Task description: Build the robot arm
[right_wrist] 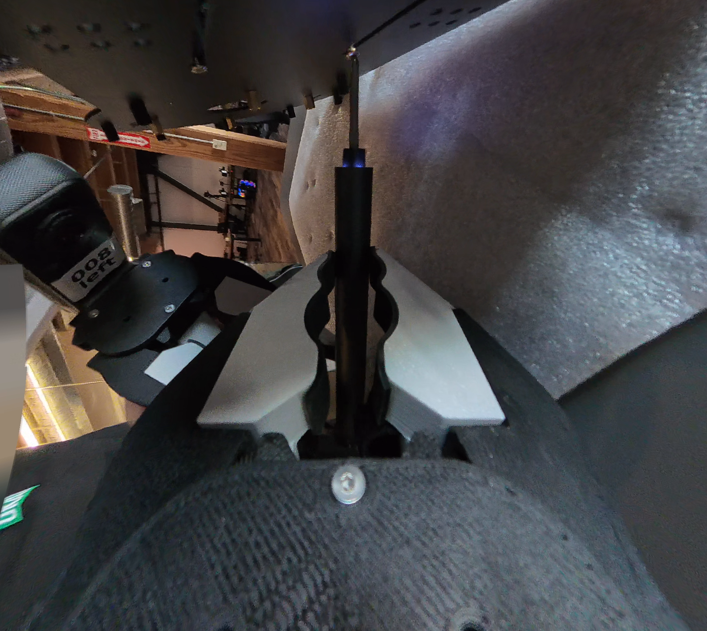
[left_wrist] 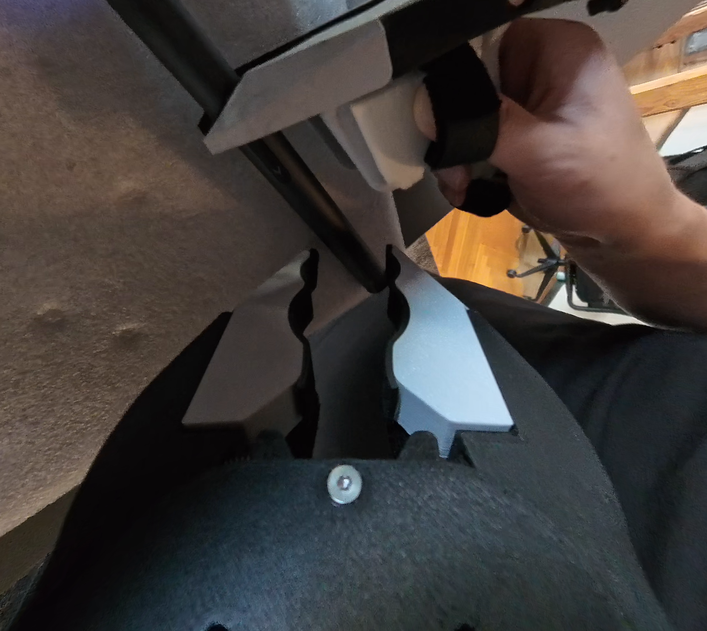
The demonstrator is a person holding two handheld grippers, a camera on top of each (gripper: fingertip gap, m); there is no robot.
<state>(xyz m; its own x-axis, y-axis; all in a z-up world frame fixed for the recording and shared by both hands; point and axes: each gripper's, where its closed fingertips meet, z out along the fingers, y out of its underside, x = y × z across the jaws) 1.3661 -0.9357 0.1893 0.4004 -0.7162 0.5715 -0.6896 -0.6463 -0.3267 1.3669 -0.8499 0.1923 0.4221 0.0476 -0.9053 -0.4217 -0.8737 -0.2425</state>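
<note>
My right gripper point(right_wrist: 352, 257) is shut on a black power screwdriver point(right_wrist: 352, 215), held along its fingers. The screwdriver's thin bit point(right_wrist: 354, 107) reaches up to a small screw point(right_wrist: 351, 52) at the edge of a dark metal panel point(right_wrist: 229, 0). My left gripper point(left_wrist: 352, 253) is open. The screwdriver's rear end point(left_wrist: 325, 218) lies between its fingertips, against the right one. In the left wrist view a hand point(left_wrist: 566, 138) grips the right gripper, whose grey finger point(left_wrist: 306, 88) lies along the tool. The left gripper's body point(right_wrist: 145, 299) shows at the left of the right wrist view.
A grey foam sheet point(right_wrist: 535, 153) lies under and beside the panel, and also fills the left wrist view point(left_wrist: 95, 230). Brass standoffs point(right_wrist: 252, 100) line the panel's edge. Wooden beams point(right_wrist: 229, 150), a wood floor and a chair base point(left_wrist: 543, 260) are behind. Dark clothing point(left_wrist: 612, 421) is close. My hands' fingertips stand some 8 centimeters from each other.
</note>
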